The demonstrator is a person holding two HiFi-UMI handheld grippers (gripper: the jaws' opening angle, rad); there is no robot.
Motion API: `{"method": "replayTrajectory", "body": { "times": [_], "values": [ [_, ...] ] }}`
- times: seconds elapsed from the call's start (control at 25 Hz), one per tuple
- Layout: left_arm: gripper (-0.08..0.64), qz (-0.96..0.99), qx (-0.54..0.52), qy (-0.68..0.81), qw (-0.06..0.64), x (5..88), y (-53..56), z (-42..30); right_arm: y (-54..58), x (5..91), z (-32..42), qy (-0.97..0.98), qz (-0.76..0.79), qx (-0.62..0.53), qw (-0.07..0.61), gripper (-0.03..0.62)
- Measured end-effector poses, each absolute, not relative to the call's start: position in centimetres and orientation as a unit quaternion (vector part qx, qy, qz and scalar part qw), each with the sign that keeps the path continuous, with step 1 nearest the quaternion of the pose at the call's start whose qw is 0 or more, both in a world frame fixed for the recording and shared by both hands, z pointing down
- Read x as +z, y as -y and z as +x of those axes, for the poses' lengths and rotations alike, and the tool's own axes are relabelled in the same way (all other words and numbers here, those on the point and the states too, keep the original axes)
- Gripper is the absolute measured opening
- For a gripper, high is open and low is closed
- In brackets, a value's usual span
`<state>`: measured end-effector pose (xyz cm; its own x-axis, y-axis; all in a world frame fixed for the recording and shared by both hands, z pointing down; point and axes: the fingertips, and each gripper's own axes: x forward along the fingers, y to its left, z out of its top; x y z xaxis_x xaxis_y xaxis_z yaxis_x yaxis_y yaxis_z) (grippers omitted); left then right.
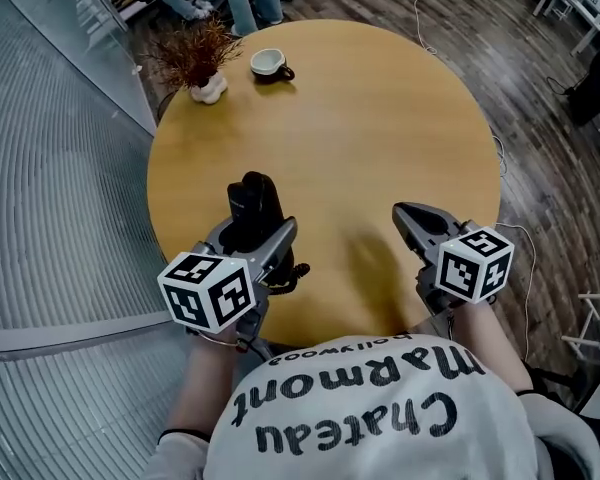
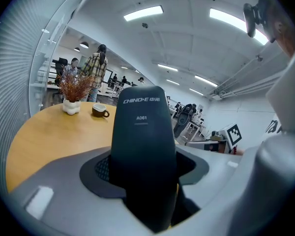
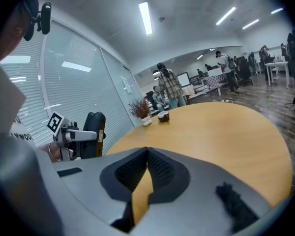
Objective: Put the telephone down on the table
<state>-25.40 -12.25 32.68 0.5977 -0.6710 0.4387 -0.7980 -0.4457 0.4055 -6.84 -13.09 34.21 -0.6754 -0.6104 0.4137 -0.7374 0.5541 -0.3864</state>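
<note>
The left gripper [image 1: 255, 232] is clenched on a black plastic telephone handset [image 2: 142, 146], which stands upright between its jaws over the near left part of the round light-wood table [image 1: 380, 118]; whether its lower end touches the top cannot be told. The right gripper [image 1: 412, 218] hovers just beside it, over the near right edge, jaw tips pressed together with nothing between them. A white cup [image 1: 270, 64] and a dried reddish plant in a white vase [image 1: 205, 63] sit at the far edge
</note>
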Motion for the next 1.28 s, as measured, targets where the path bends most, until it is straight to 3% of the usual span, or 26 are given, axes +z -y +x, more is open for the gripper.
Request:
{"method": "replayTrajectory", "body": {
  "times": [0.6, 1.28],
  "values": [
    [0.282, 0.814, 0.129, 0.467, 0.319, 36.9, 19.7, -26.5, 17.4, 39.0, -12.3, 0.899, 0.287, 0.307, 0.125, 0.015],
    [0.284, 0.797, 0.2, 0.484, 0.302, 42.0, 27.9, -24.8, 22.5, 43.0, -10.3, 0.896, 0.289, 0.328, 0.077, 0.015]
  ]
}}
